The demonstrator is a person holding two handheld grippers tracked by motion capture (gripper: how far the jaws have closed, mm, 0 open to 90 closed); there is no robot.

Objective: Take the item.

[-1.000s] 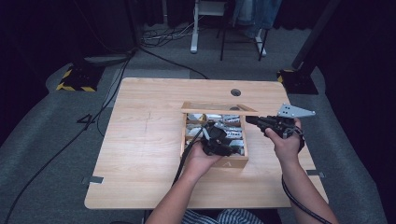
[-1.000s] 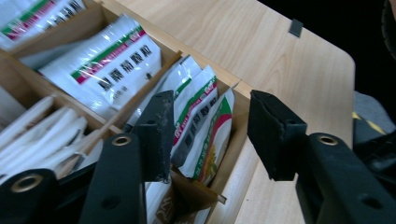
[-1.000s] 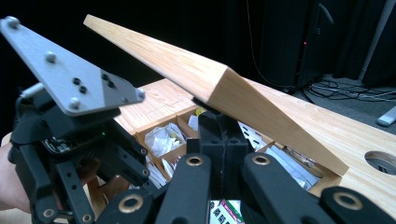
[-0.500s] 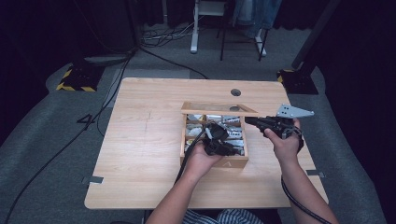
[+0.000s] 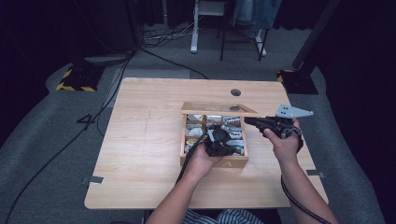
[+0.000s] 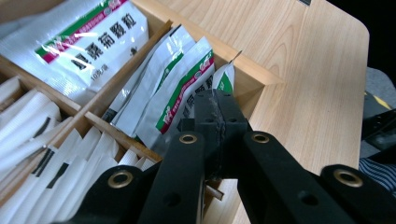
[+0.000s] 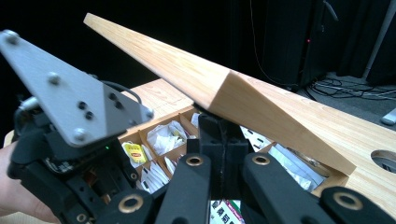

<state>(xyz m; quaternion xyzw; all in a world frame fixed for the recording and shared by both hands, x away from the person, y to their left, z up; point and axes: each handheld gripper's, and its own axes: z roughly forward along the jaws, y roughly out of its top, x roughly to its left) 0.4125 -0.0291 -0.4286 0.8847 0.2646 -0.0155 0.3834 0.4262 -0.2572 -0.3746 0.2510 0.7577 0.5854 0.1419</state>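
Left gripper (image 6: pixel 218 109): black, two jaws on linked arms with brass-ringed pivots, black cable trailing. Right gripper (image 7: pixel 224 135): same black build, grey three-cornered plate (image 5: pixel 293 111) with dark screws on top. Clothing: striped garment (image 5: pixel 219 218), bare forearms

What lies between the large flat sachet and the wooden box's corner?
A wooden divider, then several upright green-and-red printed sachets in the corner compartment; the left gripper view shows it.
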